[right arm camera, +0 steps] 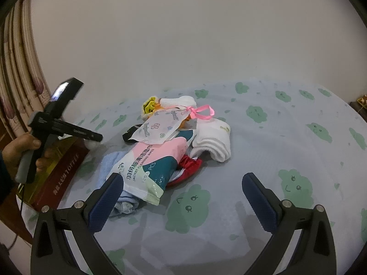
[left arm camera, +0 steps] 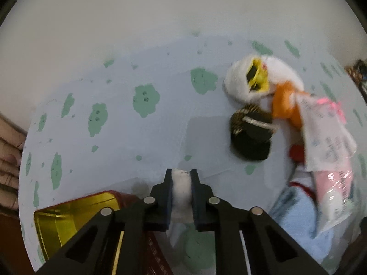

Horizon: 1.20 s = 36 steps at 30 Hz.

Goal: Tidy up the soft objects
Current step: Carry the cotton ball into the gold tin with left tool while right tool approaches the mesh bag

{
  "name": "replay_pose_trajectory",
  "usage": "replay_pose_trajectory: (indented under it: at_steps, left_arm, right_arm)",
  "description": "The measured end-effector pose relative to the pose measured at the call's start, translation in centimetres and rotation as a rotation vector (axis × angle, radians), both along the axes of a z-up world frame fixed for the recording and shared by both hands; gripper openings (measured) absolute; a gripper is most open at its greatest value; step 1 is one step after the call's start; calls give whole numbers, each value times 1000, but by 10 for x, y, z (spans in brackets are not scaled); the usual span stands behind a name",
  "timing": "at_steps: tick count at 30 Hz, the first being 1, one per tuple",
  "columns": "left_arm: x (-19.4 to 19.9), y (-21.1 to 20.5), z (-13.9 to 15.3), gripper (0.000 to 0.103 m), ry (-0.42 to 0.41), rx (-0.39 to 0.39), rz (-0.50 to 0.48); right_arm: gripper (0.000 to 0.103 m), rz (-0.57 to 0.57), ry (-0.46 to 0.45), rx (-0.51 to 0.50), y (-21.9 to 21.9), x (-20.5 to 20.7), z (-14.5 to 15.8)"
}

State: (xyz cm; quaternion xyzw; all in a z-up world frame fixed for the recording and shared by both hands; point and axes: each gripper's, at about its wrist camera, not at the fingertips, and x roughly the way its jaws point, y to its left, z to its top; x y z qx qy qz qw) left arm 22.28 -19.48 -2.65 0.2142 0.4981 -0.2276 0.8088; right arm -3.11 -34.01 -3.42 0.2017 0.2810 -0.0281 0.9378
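My left gripper (left arm camera: 181, 176) is shut on a small white soft piece (left arm camera: 181, 194) and holds it above the red and gold tin (left arm camera: 66, 220). In the right wrist view the left gripper (right arm camera: 96, 138) hangs over that tin (right arm camera: 57, 176), with the white piece (right arm camera: 93, 144) under its tip. My right gripper (right arm camera: 181, 183) is open and empty, just in front of a pile: a wipes pack (right arm camera: 149, 167), a white folded sock (right arm camera: 213, 142), a sachet with a pink ribbon (right arm camera: 160, 126), a blue cloth (right arm camera: 110, 160) and a red cloth (right arm camera: 190, 165).
The pile lies on a pale blue sheet with green cloud prints (right arm camera: 275, 149). A black round item (left arm camera: 250, 137) and a white toy with yellow and orange parts (left arm camera: 257, 78) lie at the pile's far end. A curtain (right arm camera: 18, 68) hangs at the left.
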Motion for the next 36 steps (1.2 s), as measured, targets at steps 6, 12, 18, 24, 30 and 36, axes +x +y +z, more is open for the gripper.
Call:
replay_pose_trajectory:
  at_steps: [6,12,18,24,30,36]
  left_arm:
    - [-56,-2,47,13,-114,-71,-9]
    - [-105,12,71,14,-188,-84,64]
    - [-137,40,70,14,-184,-85,142]
    - [-148,76,63,14,-176,-86,240]
    - [-145,110,61,14,-173,-96,305]
    - [-134,136,53,15,-163,-102,379]
  right_arm:
    - [103,-4,7,23,-4,1,-3]
    - [103,0,1,0,-1,0,-1]
    - [103,-9,16,17,-3,1,-1]
    - [103,16,66,-58,4,3,5]
    - [103,39,64,-68,3,6,26]
    - [103,69,77,-116,5,24,44]
